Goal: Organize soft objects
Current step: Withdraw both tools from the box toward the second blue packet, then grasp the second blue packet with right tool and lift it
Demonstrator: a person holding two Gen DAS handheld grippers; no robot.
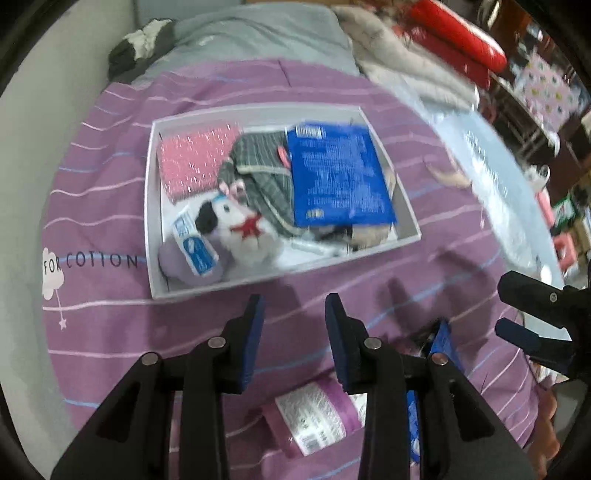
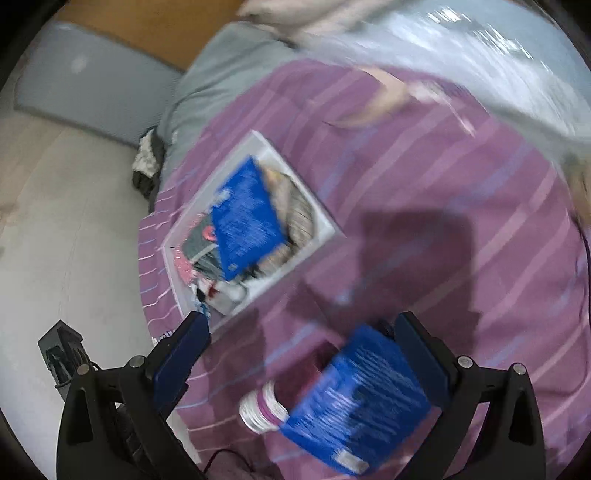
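Observation:
A white box (image 1: pixel 153 206) on the purple striped bedcover holds a pink cloth (image 1: pixel 192 162), a grey striped garment (image 1: pixel 262 162), a blue flat packet (image 1: pixel 338 177), a white plush toy (image 1: pixel 240 232) and a lilac roll (image 1: pixel 184 258). My left gripper (image 1: pixel 295 325) is open and empty, just in front of the box. A purple labelled roll (image 1: pixel 314 417) lies under it. My right gripper (image 2: pixel 303 354) is open above a second blue packet (image 2: pixel 354 398) and the purple roll (image 2: pixel 262 406). The box (image 2: pixel 325 225) lies ahead of it, blurred.
A grey pillow (image 1: pixel 258 33) and a dark crumpled cloth (image 1: pixel 140 48) lie beyond the box. White and red bedding (image 1: pixel 443 48) is at the far right. The right gripper shows in the left wrist view (image 1: pixel 517 314). Pale floor (image 2: pixel 55 221) lies left of the bed.

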